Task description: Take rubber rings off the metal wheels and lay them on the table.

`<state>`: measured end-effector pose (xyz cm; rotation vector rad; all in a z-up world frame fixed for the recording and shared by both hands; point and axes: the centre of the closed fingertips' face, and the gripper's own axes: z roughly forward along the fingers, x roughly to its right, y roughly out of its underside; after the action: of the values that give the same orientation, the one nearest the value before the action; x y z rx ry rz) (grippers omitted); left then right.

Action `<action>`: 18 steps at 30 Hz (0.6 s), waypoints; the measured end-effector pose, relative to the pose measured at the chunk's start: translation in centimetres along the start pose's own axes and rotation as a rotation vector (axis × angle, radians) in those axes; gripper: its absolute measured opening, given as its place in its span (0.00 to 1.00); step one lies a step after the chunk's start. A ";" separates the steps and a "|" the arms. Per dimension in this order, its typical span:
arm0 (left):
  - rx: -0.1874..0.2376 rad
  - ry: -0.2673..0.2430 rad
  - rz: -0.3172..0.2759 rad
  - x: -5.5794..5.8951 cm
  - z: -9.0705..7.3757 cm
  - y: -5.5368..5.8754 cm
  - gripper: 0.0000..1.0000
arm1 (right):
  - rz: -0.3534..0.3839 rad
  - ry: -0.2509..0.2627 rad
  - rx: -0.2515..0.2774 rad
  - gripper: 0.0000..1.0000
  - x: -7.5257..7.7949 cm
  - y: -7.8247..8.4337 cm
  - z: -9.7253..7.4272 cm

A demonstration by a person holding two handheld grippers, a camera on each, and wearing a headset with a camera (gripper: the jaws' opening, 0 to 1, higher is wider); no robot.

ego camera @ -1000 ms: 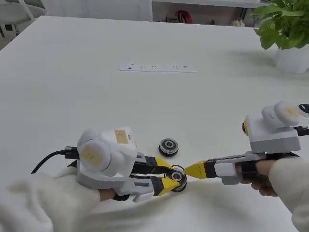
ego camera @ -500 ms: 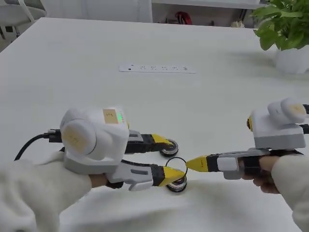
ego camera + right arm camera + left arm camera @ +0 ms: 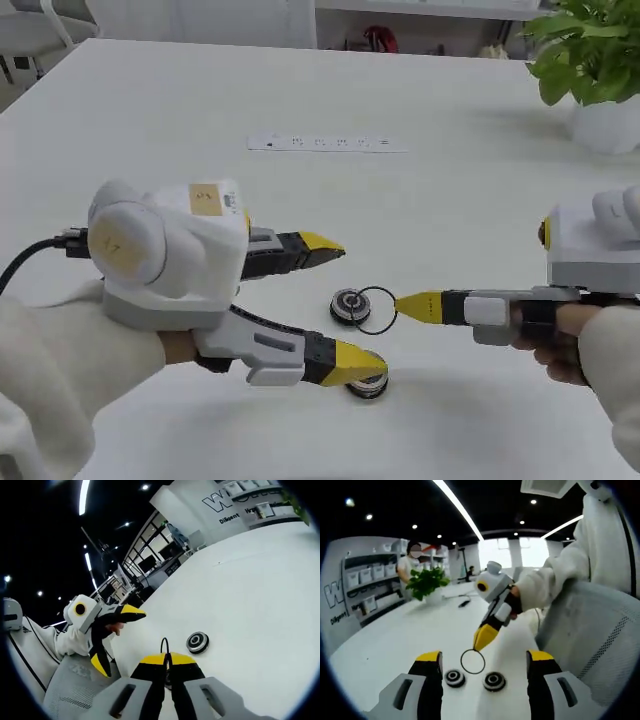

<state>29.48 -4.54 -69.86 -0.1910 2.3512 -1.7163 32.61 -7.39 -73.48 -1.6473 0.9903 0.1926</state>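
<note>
I've got my right gripper (image 3: 400,305) with jaws clenched on one rubber ring (image 3: 376,332), which hangs just above the counter (image 3: 300,90) beside the far wheel (image 3: 349,305). My left gripper (image 3: 338,303) has its jaws released, spread wide over the near wheel (image 3: 368,384). So one ring is off but not yet laid down, and I can't tell whether either wheel has a ring left.

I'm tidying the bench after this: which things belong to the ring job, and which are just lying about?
Job: rubber ring, far wheel, near wheel, right gripper holding it.
Lying about: power strip, potted plant.
</note>
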 end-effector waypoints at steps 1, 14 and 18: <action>0.000 -0.002 0.001 -0.1 -0.1 -0.1 0.71 | 0.002 0.000 0.005 0.00 0.0 -0.1 0.0; -0.003 -0.075 -0.014 -1.3 -3.4 -0.3 0.85 | 0.018 -0.031 0.077 0.00 -1.1 -1.9 -0.1; 0.005 -0.107 -0.043 -1.8 -4.5 0.2 0.89 | 0.033 -0.044 0.103 0.00 -1.5 -2.5 -0.1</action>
<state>30.06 0.12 -68.59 -0.3268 2.2817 -1.6866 33.32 -6.78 -70.76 -1.5282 0.9781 0.1962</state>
